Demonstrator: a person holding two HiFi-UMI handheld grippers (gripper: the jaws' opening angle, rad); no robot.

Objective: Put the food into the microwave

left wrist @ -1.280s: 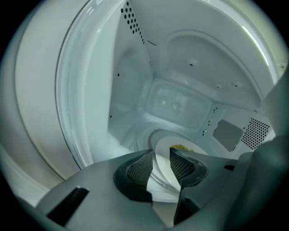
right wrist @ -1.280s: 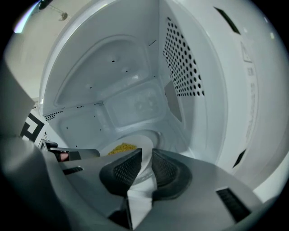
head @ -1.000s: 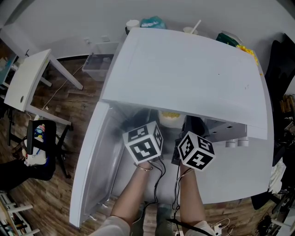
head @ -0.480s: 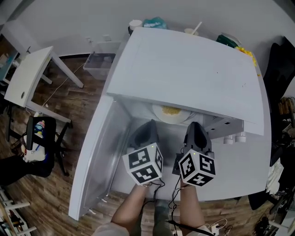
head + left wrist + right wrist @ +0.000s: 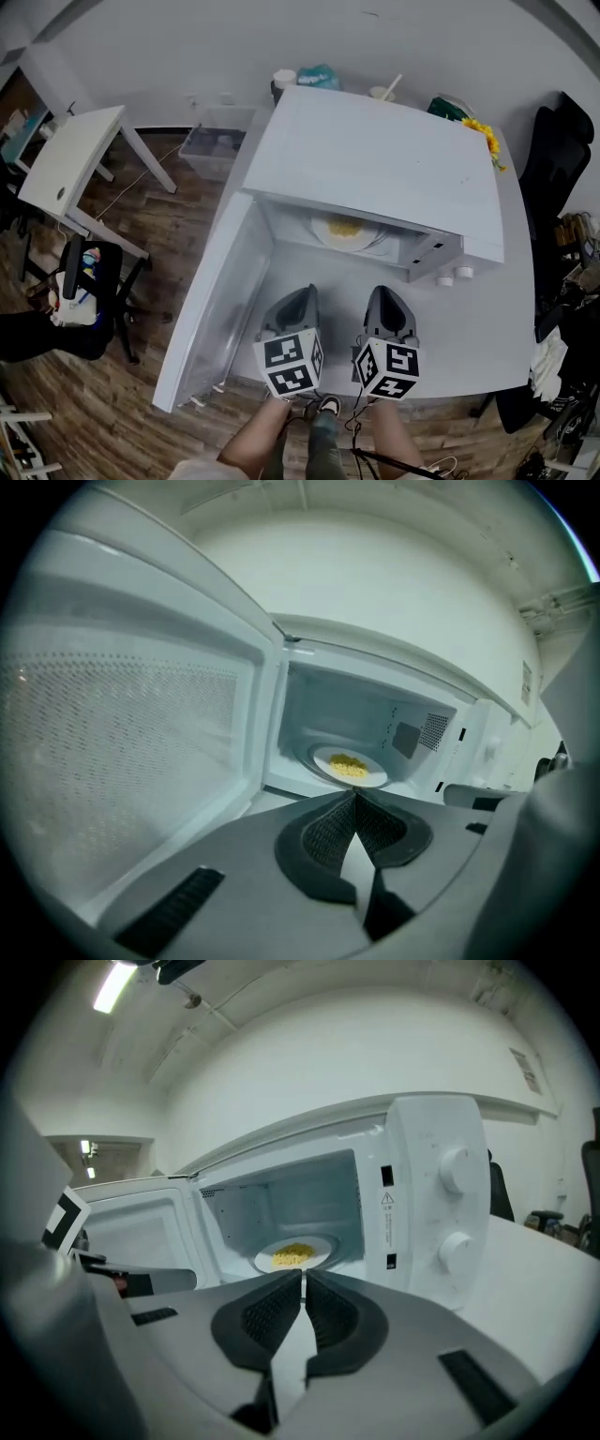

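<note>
A white microwave (image 5: 375,169) stands on the white table with its door (image 5: 220,300) swung open to the left. Inside on the turntable lies a white plate (image 5: 361,242) of yellow food (image 5: 345,226), also visible in the left gripper view as the plate (image 5: 349,766) and in the right gripper view as the plate (image 5: 295,1253). My left gripper (image 5: 302,292) and right gripper (image 5: 384,292) hover side by side in front of the opening, apart from the plate. The left gripper (image 5: 354,795) is shut and empty. The right gripper (image 5: 303,1274) has just been closing, with nothing between its jaws.
The microwave's two knobs (image 5: 455,1168) sit right of the cavity. The table (image 5: 487,328) extends to the right. A small white side table (image 5: 70,159) and a dark chair (image 5: 84,281) stand at left, a clear bin (image 5: 216,141) on the floor, sunflowers (image 5: 487,136) behind.
Both grippers have drawn back out of the microwave cavity toward me. The plate of food stays inside. The right jaws have come together.
</note>
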